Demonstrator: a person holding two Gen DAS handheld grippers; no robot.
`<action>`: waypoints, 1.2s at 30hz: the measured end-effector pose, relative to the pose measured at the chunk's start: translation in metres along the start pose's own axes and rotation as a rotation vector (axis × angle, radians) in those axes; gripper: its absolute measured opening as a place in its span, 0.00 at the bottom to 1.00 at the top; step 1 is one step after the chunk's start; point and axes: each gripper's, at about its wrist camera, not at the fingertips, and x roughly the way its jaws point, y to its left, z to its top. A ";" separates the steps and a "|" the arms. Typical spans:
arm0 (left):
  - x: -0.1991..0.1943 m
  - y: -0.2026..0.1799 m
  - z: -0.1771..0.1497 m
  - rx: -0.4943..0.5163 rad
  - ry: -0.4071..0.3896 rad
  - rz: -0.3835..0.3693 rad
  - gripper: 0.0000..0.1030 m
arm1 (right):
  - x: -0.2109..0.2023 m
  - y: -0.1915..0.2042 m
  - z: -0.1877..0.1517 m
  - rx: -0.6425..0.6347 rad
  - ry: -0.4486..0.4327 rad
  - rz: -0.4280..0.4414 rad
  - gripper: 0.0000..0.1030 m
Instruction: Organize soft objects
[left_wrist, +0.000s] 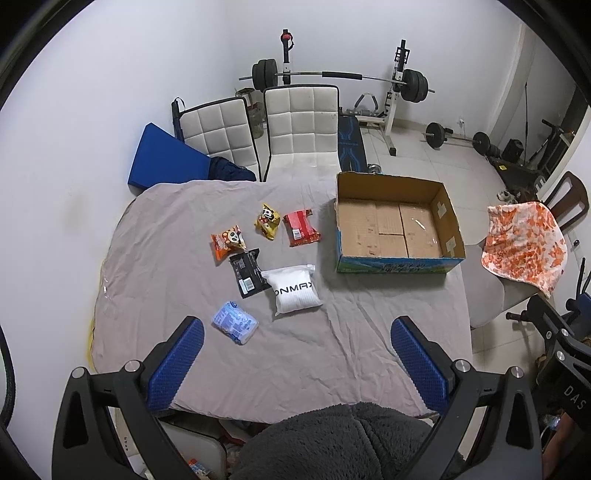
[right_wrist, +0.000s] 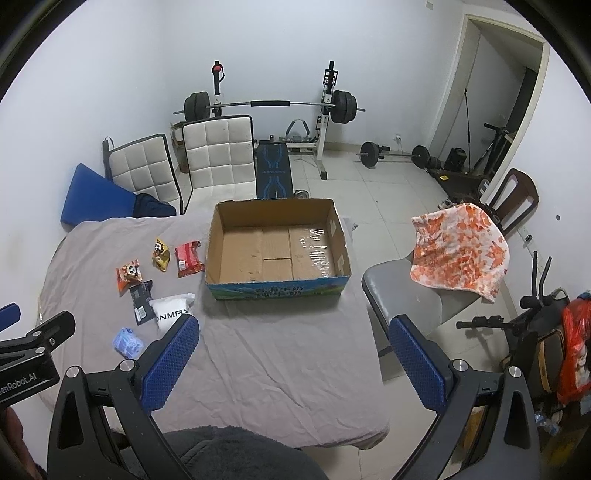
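Left gripper (left_wrist: 295, 363) and right gripper (right_wrist: 293, 363) are hovering spread wide, gripping nothing. Six soft packets (left_wrist: 266, 258) are lying ahead-left of both; cardboard box (right_wrist: 277, 286) is sitting ahead of the right one.

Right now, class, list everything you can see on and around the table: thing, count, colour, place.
snack packets: three; orange, yellow, red; far side of the cloth.
black packet: one, centre, touching the white pouch.
blue pack: one, nearest.
cardboard box: one, brown, empty, right of the packets.
grey cloth: one, covers the table.
white chairs: two, behind the table.
orange towel: one, on the right chair.
barbell rack: one, back wall.
left hand-held gripper: open.
right hand-held gripper: open.
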 end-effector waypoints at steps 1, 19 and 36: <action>0.000 0.000 0.000 0.000 -0.001 0.000 1.00 | 0.000 0.000 0.000 -0.001 -0.002 0.003 1.00; -0.005 -0.003 0.008 0.000 -0.019 -0.011 1.00 | -0.006 0.001 0.006 0.004 -0.018 0.005 1.00; -0.003 -0.009 0.013 0.002 -0.021 -0.017 1.00 | -0.002 -0.003 0.014 0.015 -0.026 -0.002 1.00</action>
